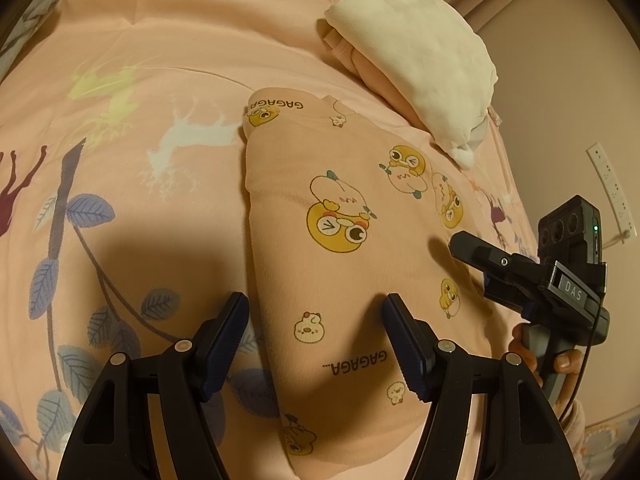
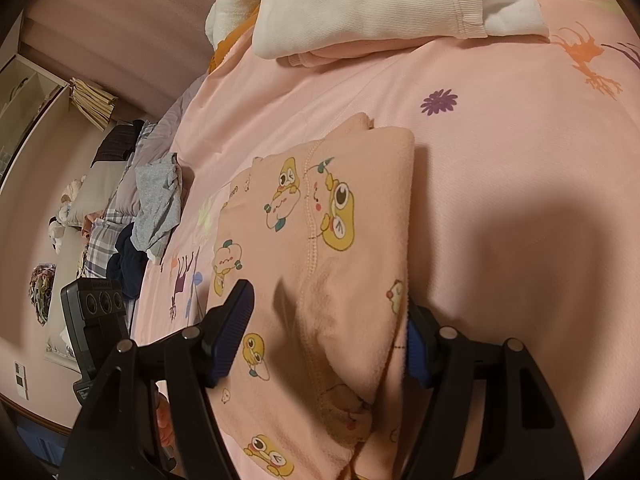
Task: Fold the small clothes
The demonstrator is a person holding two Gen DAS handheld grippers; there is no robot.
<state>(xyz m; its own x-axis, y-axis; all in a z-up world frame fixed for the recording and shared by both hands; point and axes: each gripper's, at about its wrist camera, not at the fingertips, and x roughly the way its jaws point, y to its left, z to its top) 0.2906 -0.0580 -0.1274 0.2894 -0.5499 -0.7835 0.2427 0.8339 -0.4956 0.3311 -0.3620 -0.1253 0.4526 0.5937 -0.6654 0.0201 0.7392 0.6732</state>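
Pink pajama top point(image 1: 352, 264) with yellow duck cartoons and "GAGAGA" lettering lay partly folded on the pink bedsheet point(image 1: 140, 60), sides turned in so it made a long strip. A white-and-pink stack of folded clothes point(image 1: 420, 60) sat just past it. Left gripper point(image 1: 316, 320) was spread wide over the near end, nothing pinched. Right gripper point(image 2: 328, 320) straddled the garment's folded edge with its jaws apart too; its right pad was half hidden behind the cloth, so I couldn't tell if it touched. Bottom hem was cut off in both views.
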